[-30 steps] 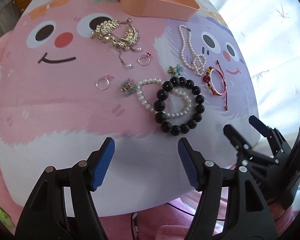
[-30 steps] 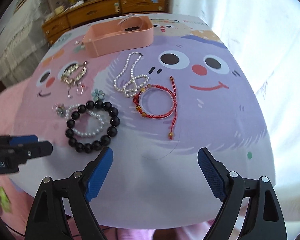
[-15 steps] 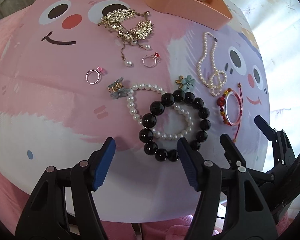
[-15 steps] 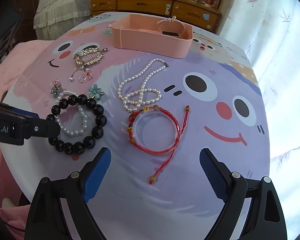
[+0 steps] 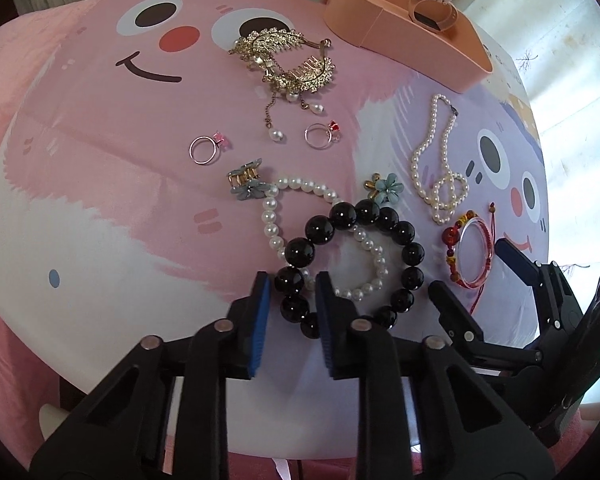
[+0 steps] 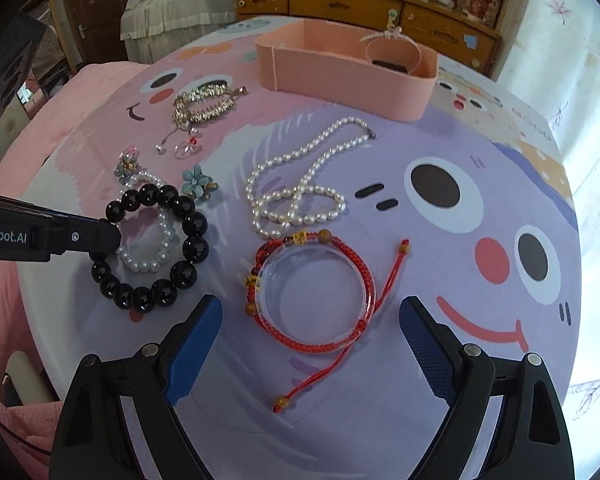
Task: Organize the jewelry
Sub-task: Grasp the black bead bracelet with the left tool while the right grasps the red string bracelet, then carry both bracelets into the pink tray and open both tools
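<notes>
A black bead bracelet (image 5: pixel 396 232) lies on the cartoon-print tablecloth over a white pearl bracelet (image 5: pixel 364 240). My left gripper (image 5: pixel 290 290) has its pads closed around the bracelet's near-left beads. The bracelet also shows in the right wrist view (image 6: pixel 192 224), with the left gripper (image 6: pixel 100 236) at its left side. My right gripper (image 6: pixel 310 316) is open and empty, just short of a red cord bracelet (image 6: pixel 312 300). A pink box (image 6: pixel 340 80) at the far side holds a watch (image 6: pixel 392 54).
A pearl necklace (image 6: pixel 296 184), gold hair comb (image 5: pixel 284 60), two rings (image 5: pixel 204 150) (image 5: pixel 320 136), and two blue flower clips (image 5: pixel 248 184) (image 5: pixel 386 188) lie spread on the table. A wooden dresser (image 6: pixel 360 4) and a bed stand behind.
My left gripper moved forward and narrowed from wide open onto the black bead bracelet. My right gripper came closer to the red cord bracelet, still open.
</notes>
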